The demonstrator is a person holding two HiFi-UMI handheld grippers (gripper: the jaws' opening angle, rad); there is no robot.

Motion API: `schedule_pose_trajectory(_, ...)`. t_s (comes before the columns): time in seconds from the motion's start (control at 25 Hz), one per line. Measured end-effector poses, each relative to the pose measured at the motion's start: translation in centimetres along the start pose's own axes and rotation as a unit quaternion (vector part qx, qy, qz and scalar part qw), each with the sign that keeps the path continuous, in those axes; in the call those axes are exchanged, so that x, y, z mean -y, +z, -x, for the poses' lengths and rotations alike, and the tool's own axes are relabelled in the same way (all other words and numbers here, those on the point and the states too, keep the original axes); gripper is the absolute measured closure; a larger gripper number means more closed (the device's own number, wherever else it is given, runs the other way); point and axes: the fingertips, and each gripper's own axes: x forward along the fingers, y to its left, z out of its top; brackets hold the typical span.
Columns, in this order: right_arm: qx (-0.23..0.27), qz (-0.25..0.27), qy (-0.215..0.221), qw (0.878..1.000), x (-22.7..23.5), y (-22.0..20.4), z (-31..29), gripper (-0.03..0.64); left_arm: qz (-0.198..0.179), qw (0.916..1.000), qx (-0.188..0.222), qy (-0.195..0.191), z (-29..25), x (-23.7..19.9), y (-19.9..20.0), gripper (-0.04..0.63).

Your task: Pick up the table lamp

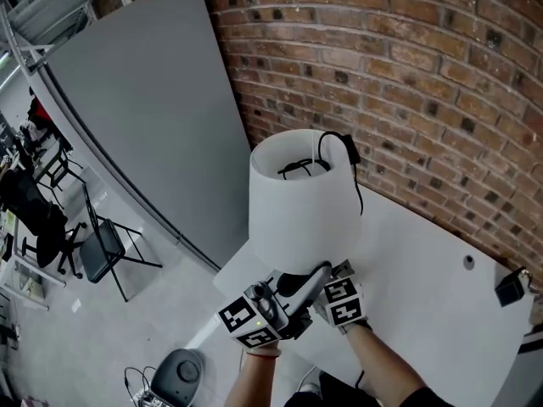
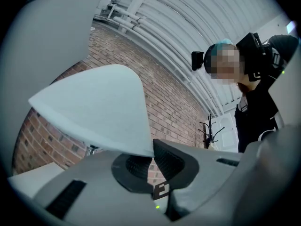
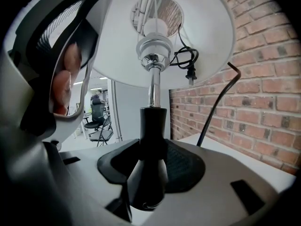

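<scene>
Right gripper view: table lamp upright, shade uppermost, stem gripped by right hand-held gripper; left hand-held gripper open-jawed.

Red brick wall behind a white table, large grey panel to its left, pale floor, black folding chair, what may be a coat stand farther off.

Your left claw stands with its jaws slightly apart; the brick wall shows through the gap. The white shade hangs just over the picture-left pad. A person stands at right.
</scene>
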Motion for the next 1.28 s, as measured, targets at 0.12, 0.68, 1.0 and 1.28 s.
schedule_pose_trajectory(0.12, 0.009, 0.000, -0.002, 1.000, 0.0, 1.4, 1.2, 0.460, -0.008, 0.9999, 0.001, -0.011, -0.9, 1.3, 1.2, 0.578)
schedule_pose_trajectory(0.68, 0.061, 0.028, -0.039, 0.997, 0.7, 8.1, 7.4, 0.460, -0.036, 0.9979, 0.016, -0.051, -4.2, 7.3, 6.2, 0.578)
schedule_pose_trajectory(1.0, 0.087, 0.045, -0.056, 0.994, 0.1, 11.0, 11.0, 0.460, -0.052, 0.9955, 0.026, -0.076, -4.9, 11.2, 8.6, 0.578)
schedule_pose_trajectory(1.28, 0.105, 0.054, -0.072, 0.990, -1.3, 12.5, 13.9, 0.460, -0.069, 0.9930, 0.027, -0.092, -4.5, 14.7, 9.9, 0.578)
